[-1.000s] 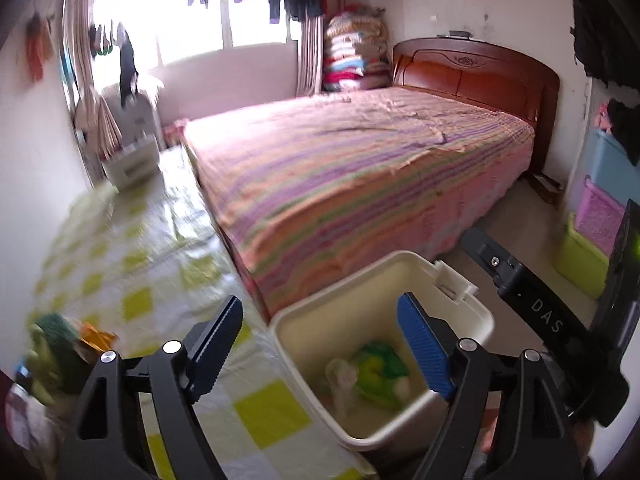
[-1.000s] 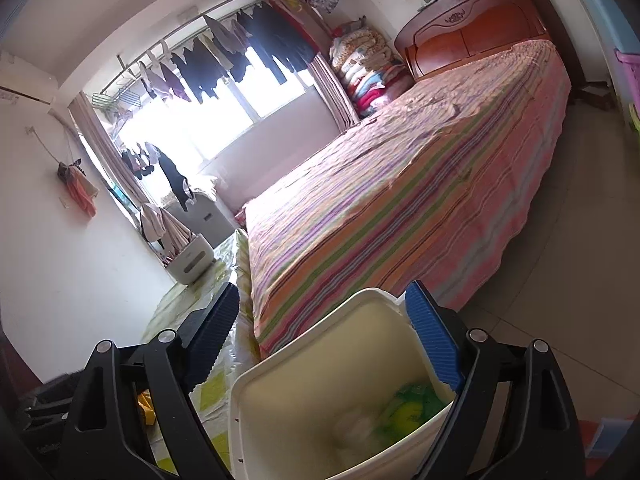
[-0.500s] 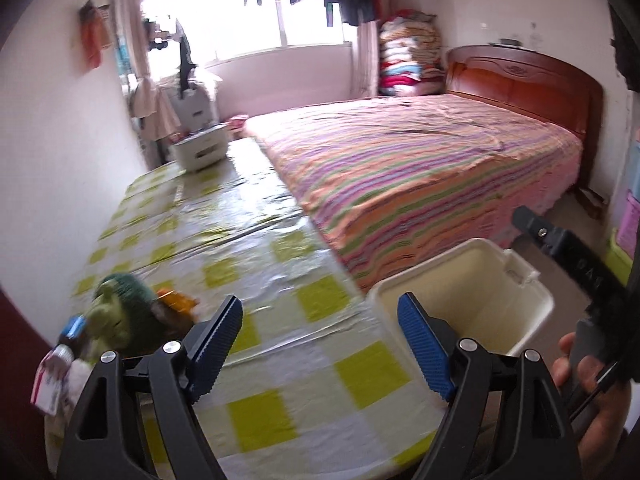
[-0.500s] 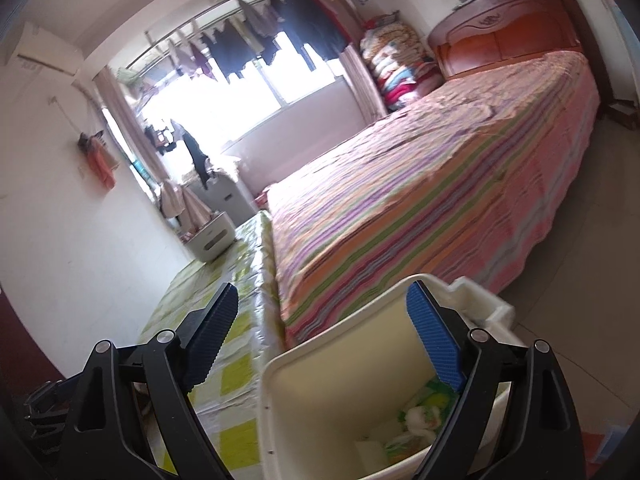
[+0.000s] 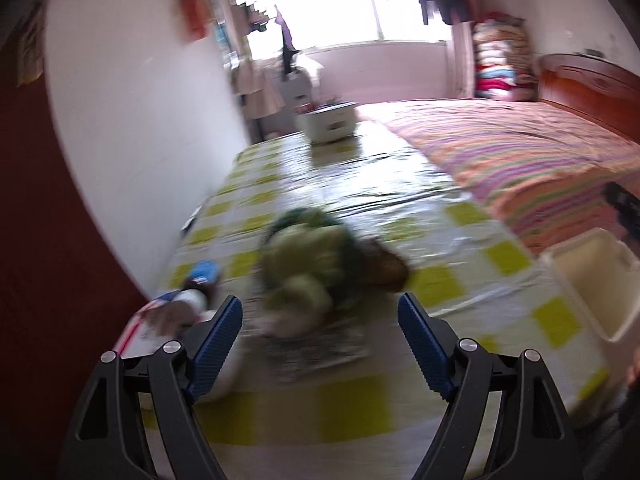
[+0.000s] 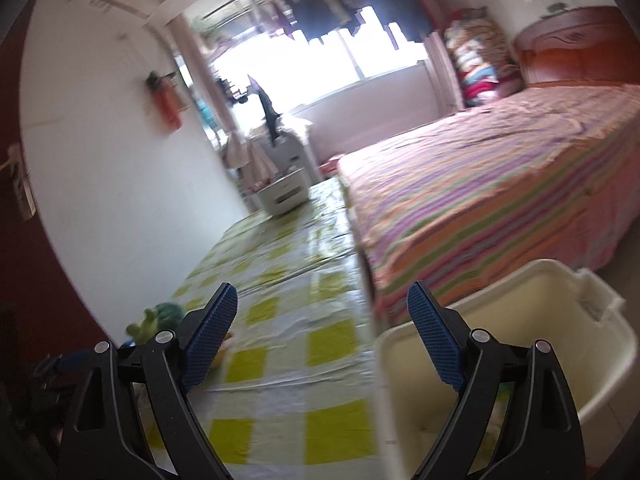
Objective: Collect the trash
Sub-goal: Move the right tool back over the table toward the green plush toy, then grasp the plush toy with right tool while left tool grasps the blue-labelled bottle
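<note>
Swung away from the bin since the earlier frame and came to face the trash heap (image 5: 316, 276) on the desk (image 5: 360, 184). Left gripper (image 5: 320, 340) hung just short of that heap, fingers (image 5: 218, 340) spread wide, gripping nothing. Heap lay blurred on the yellow-checked cloth near the desk's front left corner: green wrappers, something brown on its right side, white scraps at its front edge. Just left of it sat a blue-capped item (image 5: 204, 272) and a flat printed packet (image 5: 156, 320), too smeared to identify. Cream bin (image 5: 592, 280) stood off the desk's right edge, beside the striped bed (image 5: 540, 152). Right gripper (image 6: 322, 340) hovered over the desk edge and the bin's rim (image 6: 520, 280), fingers (image 6: 434, 340) likewise wide and empty. Farther back, a white box (image 5: 330, 122) rested at the desk's far end, below the bright window (image 5: 340, 12).
</note>
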`<state>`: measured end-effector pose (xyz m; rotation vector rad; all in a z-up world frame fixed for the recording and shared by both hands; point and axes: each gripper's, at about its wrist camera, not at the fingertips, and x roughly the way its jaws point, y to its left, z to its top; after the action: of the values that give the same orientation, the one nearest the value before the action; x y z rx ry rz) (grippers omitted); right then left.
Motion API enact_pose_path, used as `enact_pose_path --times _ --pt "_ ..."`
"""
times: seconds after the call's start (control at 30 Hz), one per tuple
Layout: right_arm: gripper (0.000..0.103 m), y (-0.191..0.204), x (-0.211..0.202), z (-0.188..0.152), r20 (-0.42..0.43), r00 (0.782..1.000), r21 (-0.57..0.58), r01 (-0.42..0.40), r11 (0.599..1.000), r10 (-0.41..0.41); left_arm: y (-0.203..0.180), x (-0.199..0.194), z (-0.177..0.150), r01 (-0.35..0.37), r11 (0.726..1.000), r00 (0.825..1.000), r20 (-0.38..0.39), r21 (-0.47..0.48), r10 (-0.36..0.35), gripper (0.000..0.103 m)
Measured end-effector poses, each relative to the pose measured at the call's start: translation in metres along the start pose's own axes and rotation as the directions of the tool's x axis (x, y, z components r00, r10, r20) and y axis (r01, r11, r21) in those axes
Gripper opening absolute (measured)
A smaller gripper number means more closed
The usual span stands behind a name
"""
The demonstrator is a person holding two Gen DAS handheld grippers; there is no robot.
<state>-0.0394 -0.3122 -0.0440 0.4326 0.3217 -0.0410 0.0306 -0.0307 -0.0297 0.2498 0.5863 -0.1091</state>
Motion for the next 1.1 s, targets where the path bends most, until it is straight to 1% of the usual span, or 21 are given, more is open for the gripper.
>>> enact_pose_path --times 0.07,0.13,0.17,0.27,0.4,0.43,0.53,0.6,0.7,0.83,0.9,1.0,1.03,1.1 --pt "0.086 0.019 0.008 -0.004 -0.017 0.999 -0.031 -0.044 0.999 0.043 0.026 0.008 0.001 -0.024 0.999 1.0 -0.013 -0.045 0.024 0.078" --pt "0.086 0.037 0.016 -0.006 -0.035 0.996 -0.064 -0.089 0.994 0.087 0.056 0.021 0.007 -0.029 0.993 0.999 -0.032 -0.112 0.026 0.078" --pt "0.086 0.048 0.021 -0.007 -0.046 0.993 -0.084 -0.114 0.99 0.111 0.064 0.025 0.008 -0.031 0.991 0.999 -0.039 -0.13 0.026 0.078" --pt "0.088 0.078 0.033 -0.007 -0.082 0.979 -0.134 -0.196 0.971 0.186 0.098 0.049 0.017 -0.034 0.981 0.996 -0.089 -0.19 0.017 0.078" --pt "0.091 0.114 0.052 -0.001 -0.136 0.952 -0.176 -0.296 0.939 0.275 0.122 0.073 0.034 -0.006 0.972 0.99 -0.136 -0.237 -0.027 0.078" --pt "0.094 0.124 0.059 0.0 -0.15 0.944 -0.19 -0.318 0.929 0.292 0.129 0.077 0.037 0.007 0.969 0.989 -0.14 -0.246 -0.042 0.078" --pt "0.095 0.149 0.082 0.001 -0.214 0.916 -0.226 -0.386 0.894 0.341 0.138 0.092 0.05 0.036 0.966 0.982 -0.17 -0.255 -0.082 0.078" --pt "0.095 0.167 0.099 -0.004 -0.273 0.887 -0.241 -0.437 0.867 0.372 0.141 0.102 0.055 0.047 0.966 0.981 -0.173 -0.254 -0.093 0.078" --pt "0.095 0.186 0.121 -0.013 -0.341 0.848 -0.235 -0.494 0.837 0.405 0.142 0.105 0.05 0.047 0.96 0.98 -0.174 -0.277 -0.098 0.078" --pt "0.095 0.207 0.147 -0.025 -0.415 0.831 -0.287 -0.507 0.813 0.372 0.153 0.113 0.043 0.05 0.95 0.976 -0.189 -0.308 -0.113 0.078" --pt "0.095 0.215 0.161 -0.03 -0.452 0.816 -0.293 -0.517 0.805 0.359 0.158 0.114 0.04 0.041 0.948 0.975 -0.195 -0.316 -0.107 0.078" --pt "0.095 0.22 0.183 -0.034 -0.493 0.802 -0.282 -0.513 0.811 0.336 0.163 0.118 0.036 0.026 0.949 0.975 -0.203 -0.314 -0.094 0.078" --pt "0.095 0.222 0.19 -0.037 -0.512 0.794 -0.279 -0.513 0.812 0.326 0.165 0.119 0.036 0.021 0.949 0.975 -0.206 -0.314 -0.089 0.078" --pt "0.095 0.225 0.205 -0.043 -0.54 0.792 -0.291 -0.493 0.82 0.285 0.169 0.122 0.034 0.016 0.949 0.973 -0.213 -0.315 -0.088 0.078"
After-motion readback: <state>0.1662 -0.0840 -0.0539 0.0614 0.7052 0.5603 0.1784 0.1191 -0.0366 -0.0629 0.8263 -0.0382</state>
